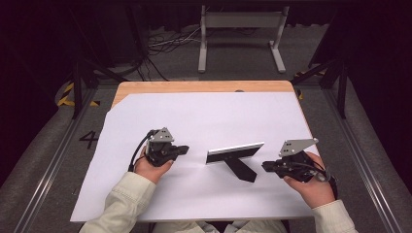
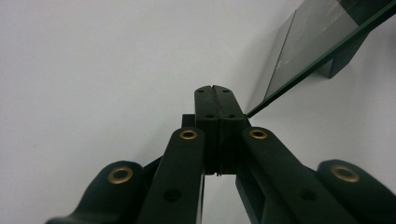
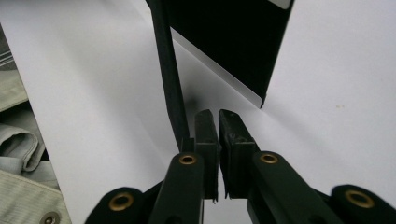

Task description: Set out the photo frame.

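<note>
Black picture frame (image 1: 235,154), propped on its stand, mid white sheet (image 1: 204,121).
Between left gripper (image 1: 184,150), jaws pressed together on nothing, and right gripper (image 1: 265,166), nearly closed, empty. Frame front hidden; top edge cut off in right gripper view.

Recording lab or test bay — dark curtained surround, floor rails (image 1: 46,167), loose cables (image 1: 165,43), white-sheeted table (image 1: 204,87), hazard tape (image 1: 65,94).

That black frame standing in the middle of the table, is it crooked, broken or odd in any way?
Nothing looks broken. The frame stands upright on its rear prop on the white sheet, angled slightly to the table's edge. Both grippers, left and right, sit shut beside it, holding nothing.
</note>
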`<state>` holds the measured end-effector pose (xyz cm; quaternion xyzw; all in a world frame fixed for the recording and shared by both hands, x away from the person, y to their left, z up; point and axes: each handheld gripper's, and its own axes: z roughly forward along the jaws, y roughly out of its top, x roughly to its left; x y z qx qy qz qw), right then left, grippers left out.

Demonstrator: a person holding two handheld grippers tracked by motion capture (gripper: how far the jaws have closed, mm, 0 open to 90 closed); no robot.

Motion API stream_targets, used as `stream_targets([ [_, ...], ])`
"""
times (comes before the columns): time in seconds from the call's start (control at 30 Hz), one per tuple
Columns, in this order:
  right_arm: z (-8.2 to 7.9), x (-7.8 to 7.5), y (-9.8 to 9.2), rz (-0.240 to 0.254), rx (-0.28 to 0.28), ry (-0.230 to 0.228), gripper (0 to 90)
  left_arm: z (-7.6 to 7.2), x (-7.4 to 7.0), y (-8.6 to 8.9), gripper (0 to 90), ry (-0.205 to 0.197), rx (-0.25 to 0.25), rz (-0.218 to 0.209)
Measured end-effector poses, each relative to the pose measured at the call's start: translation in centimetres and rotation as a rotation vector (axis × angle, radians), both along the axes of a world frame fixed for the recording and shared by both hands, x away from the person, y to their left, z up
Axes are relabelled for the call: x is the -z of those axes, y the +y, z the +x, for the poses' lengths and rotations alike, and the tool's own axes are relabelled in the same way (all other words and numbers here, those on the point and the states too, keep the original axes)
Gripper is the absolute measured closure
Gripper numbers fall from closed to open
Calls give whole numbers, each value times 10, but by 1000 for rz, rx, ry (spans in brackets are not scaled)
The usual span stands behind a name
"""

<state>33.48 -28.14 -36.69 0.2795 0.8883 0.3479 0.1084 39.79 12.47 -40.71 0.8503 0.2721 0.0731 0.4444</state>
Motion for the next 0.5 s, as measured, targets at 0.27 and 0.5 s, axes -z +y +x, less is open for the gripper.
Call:
stream_targets([
  [0.27,4,6,-7,7,23,15,897,-3,0,-4,899,12,12,-25],
  [0.5,7,12,-5,4,20,23,899,-5,0,-7,898,14,23,-33],
])
